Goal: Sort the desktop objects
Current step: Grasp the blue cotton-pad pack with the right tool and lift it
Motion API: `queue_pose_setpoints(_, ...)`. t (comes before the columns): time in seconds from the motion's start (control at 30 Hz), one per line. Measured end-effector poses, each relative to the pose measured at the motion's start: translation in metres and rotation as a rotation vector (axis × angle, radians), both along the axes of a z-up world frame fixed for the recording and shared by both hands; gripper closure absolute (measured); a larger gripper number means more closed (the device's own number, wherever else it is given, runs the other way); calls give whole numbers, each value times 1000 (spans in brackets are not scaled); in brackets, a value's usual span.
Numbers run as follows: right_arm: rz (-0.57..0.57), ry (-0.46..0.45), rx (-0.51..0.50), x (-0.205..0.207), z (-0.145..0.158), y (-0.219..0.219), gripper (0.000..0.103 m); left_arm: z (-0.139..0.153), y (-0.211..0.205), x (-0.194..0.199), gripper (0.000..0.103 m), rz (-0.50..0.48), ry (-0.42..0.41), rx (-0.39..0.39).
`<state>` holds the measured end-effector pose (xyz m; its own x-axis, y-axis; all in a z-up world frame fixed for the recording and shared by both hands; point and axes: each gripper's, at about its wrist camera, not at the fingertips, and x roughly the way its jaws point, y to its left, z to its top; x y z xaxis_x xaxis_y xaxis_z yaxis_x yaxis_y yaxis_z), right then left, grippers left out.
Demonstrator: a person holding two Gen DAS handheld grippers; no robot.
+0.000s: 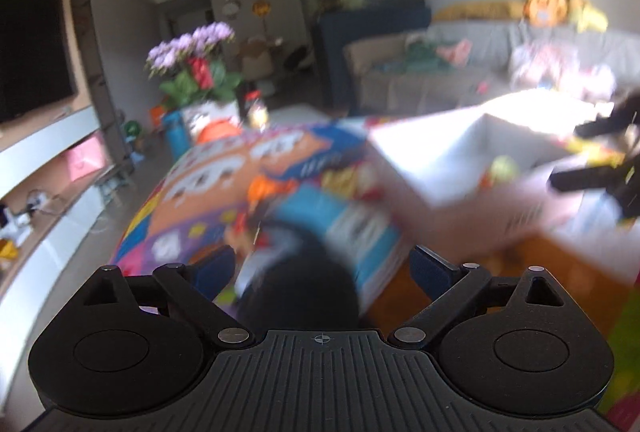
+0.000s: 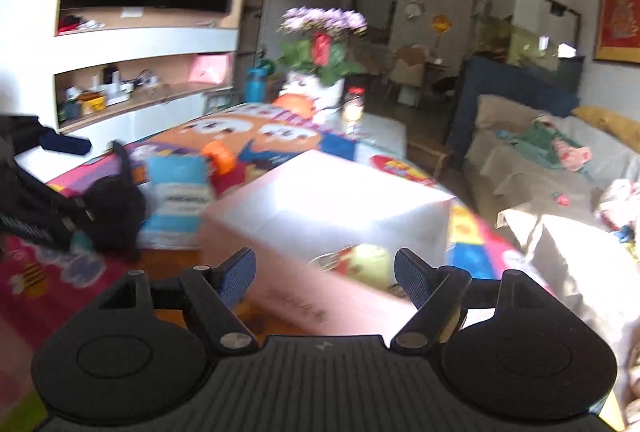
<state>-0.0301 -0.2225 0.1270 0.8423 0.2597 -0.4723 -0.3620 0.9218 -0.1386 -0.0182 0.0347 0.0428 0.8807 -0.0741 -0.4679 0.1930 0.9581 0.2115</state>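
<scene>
The left wrist view is blurred. My left gripper (image 1: pixel 320 268) stands wide open low over the table, with a dark round object (image 1: pixel 304 292) lying between its blue pads; they do not press on it. A blue and white pack (image 1: pixel 352 232) lies just beyond. My right gripper (image 2: pixel 326 276) is open over the near wall of an open pink and white box (image 2: pixel 320 216). A yellow-green item (image 2: pixel 368 260) lies inside the box, ahead of the fingers. The right wrist view shows the left gripper (image 2: pixel 92 151) at the left by the dark object (image 2: pixel 116 207).
A colourful patterned cloth (image 1: pixel 172 199) covers the table. An orange toy (image 2: pixel 220 155), a flower pot (image 2: pixel 320 71) and a jar (image 2: pixel 354 103) stand toward the far end. A sofa (image 2: pixel 520 159) lies to the right and shelves (image 2: pixel 140 43) to the left.
</scene>
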Motion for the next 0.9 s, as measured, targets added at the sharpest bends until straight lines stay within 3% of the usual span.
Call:
queue_pose_setpoints(0.17,90,29,30,5,9,29,26,-17,10,5,4,95,24,31)
queue_pose_setpoints(0.27,147,103,114,27,20,52,26,-19,18,5,1,165,5,59)
queue_pose_setpoints(0.43,184,261,190,92,20,103,26,-15,39,4,2,177,40,-25)
queue_pose_setpoints(0.53,175,303,145,126,7,138,21,-15,49,2,2,131,109,-132)
queue_pose_setpoints(0.6,155,345,95,145,-8,159,21,-16,51,-1,1,124,128,-150)
queue_pose_setpoints(0.67,155,422,94,154,-23,167,23,-18,50,-4,1,121,134,-142)
queue_pose_setpoints(0.7,143,416,88,152,-24,170,28,-19,50,-5,1,117,136,-141)
queue_pose_setpoints(0.73,147,397,72,147,-23,171,43,-20,50,-6,1,111,138,-143)
queue_pose_setpoints(0.9,189,345,167,116,13,140,51,-22,46,-4,1,97,144,-152)
